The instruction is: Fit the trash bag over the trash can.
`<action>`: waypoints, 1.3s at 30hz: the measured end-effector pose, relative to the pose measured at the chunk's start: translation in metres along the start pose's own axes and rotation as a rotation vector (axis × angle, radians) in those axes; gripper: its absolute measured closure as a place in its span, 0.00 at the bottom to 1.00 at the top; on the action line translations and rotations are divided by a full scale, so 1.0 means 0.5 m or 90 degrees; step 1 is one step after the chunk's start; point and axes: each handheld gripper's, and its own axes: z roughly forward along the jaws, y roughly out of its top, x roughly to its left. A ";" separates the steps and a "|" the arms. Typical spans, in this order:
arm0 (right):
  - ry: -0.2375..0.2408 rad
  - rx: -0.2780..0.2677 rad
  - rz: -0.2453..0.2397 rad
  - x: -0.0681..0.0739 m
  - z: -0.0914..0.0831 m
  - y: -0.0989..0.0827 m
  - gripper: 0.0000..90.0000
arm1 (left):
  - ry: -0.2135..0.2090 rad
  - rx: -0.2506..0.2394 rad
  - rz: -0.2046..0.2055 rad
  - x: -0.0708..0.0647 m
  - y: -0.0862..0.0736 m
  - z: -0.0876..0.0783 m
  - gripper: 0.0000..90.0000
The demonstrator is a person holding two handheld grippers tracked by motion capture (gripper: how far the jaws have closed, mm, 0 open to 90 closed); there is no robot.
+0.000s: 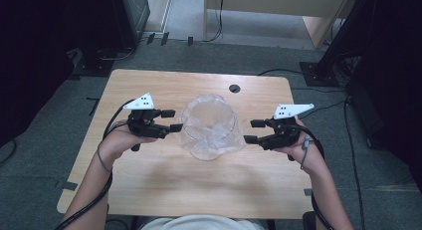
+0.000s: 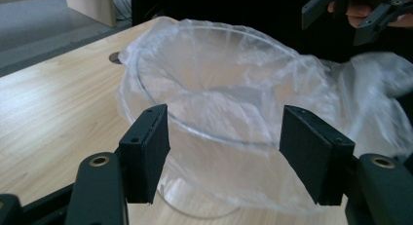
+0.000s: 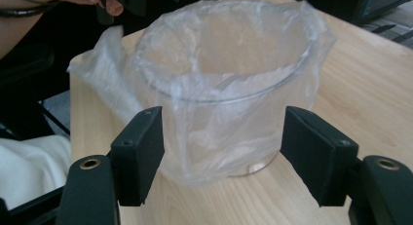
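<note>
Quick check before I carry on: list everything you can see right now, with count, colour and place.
Container: one, clear, mid-table, upright.
Plastic bag: one, clear, lining the container, folded over its rim, loose flap on the person's side.
Table: one, light wood.
Cable hole: one, dark, far side of the table.
Cabinet: one, light wood, on the floor beyond the table.
Left claw: black, open, left of the container, holding nothing.
Right claw: black, open, right of the container, holding nothing.

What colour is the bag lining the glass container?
Clear, colourless plastic bag, folded over the container's rim; best seen in the right gripper view.
</note>
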 end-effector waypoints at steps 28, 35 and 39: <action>-0.010 0.148 -0.072 0.005 0.212 0.138 0.85 | 0.021 0.000 0.010 -0.003 -0.017 0.018 0.36; -0.006 0.235 -0.066 0.005 0.277 0.137 0.89 | 0.022 0.005 0.004 0.004 -0.024 0.015 0.36; -0.026 0.301 -0.099 0.003 0.304 0.134 0.89 | 0.023 0.004 0.003 0.004 -0.026 0.015 0.36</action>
